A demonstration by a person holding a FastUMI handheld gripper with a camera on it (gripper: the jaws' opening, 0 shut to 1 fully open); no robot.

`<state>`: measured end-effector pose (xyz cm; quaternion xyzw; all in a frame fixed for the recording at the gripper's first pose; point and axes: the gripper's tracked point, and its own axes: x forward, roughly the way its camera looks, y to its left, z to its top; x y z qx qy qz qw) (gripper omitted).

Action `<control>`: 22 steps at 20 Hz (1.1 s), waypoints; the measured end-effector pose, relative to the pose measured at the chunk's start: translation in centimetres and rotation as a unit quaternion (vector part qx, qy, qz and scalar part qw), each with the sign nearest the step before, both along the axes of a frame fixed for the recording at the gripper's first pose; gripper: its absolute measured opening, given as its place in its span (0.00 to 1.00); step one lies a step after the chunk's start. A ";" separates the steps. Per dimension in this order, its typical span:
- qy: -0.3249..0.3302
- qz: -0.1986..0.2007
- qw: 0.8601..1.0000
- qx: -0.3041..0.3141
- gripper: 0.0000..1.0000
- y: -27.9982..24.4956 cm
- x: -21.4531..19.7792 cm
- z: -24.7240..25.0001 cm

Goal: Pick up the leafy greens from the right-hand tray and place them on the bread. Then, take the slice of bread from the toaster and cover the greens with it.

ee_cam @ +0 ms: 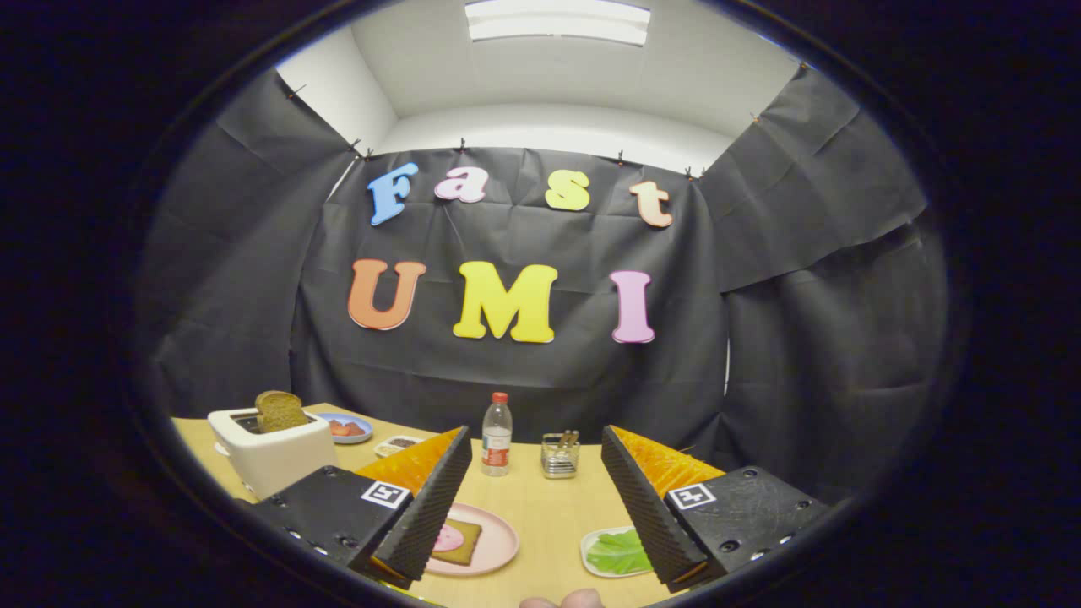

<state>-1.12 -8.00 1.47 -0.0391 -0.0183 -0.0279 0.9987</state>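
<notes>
The tool (535, 498) hangs above the bench (540, 507) with its fingers spread wide and nothing between them. At the lower centre of the frame, between the fingers, bare wood shows. Low and right of centre, just inside the right finger, a small white tray (595, 557) holds the leafy greens (619, 551), part of them hidden behind that finger. Low and left of centre, a pink plate (494, 532) carries a slice of bread (460, 540) with a pink round topping, the left finger covering its near edge.

Further out, at the left, a white toaster (272, 449) stands with a brown slice (279, 410) sticking up from its slot. Behind it lie a blue plate (350, 429) with something red on it and a small dish (399, 442). At mid-frame a plastic bottle (497, 434) and a wire caddy (560, 456) stand beyond the fingertips.

The greens are not yet picked. They look thin and limp, so a pinch could catch only one leaf, or none, and scrape the tray along the bench. A carried leaf may droop and land off the bread. A careless swing toward the toaster could tip the bottle.
</notes>
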 end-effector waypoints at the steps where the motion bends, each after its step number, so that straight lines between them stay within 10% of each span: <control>1: 0.004 -0.004 1.000 -0.006 0.95 -1.4 -0.1 -0.3; 11: 0.154 -0.080 0.980 0.102 0.95 -16.1 1.7 -9.9; 22: 0.304 -0.135 0.886 0.323 0.94 -20.7 4.8 -21.7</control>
